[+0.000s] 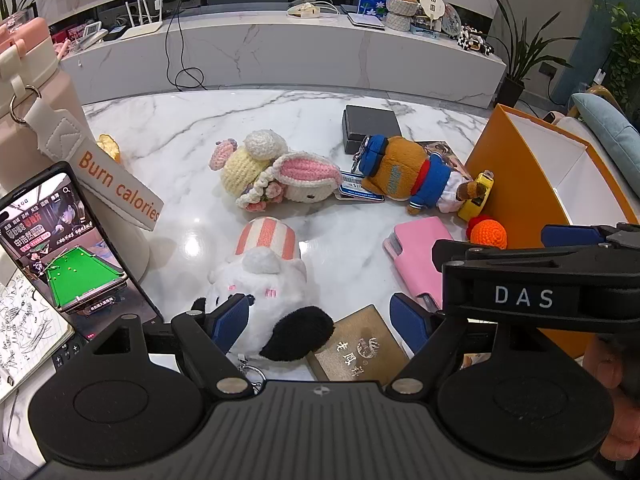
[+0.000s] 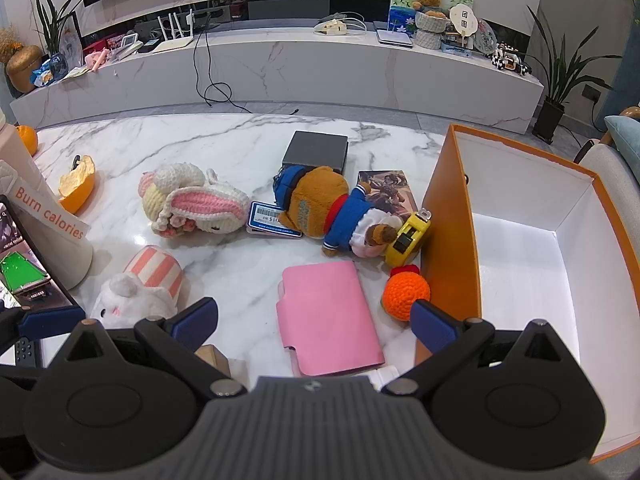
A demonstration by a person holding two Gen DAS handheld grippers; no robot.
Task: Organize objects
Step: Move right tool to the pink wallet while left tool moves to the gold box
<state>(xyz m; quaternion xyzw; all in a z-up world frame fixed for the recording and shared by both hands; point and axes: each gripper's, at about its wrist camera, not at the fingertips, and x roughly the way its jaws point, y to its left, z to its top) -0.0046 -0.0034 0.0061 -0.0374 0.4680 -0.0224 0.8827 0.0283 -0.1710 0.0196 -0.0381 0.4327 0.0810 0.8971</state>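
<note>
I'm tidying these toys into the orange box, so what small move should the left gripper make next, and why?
Probably close the left gripper on the white plush toy: the toy already lies between its open pads, and the orange box stands empty nearby.

Both views look steeply down and forward from close above a white marble table (image 1: pixel 168 132), each from behind its own gripper's black body, facing the long TV console (image 2: pixel 280 68) along the far wall. The left wrist view sits further left and lower, tight over a white plush toy (image 1: pixel 260 284), with a phone (image 1: pixel 64 240) at its left edge. The right wrist view sits further right, looking into the orange box (image 2: pixel 448 216). Both share the crocheted bunny (image 2: pixel 196 204), brown bear plush (image 1: pixel 404 176), pink wallet (image 2: pixel 328 316) and orange crochet ball (image 1: pixel 488 236).
</note>
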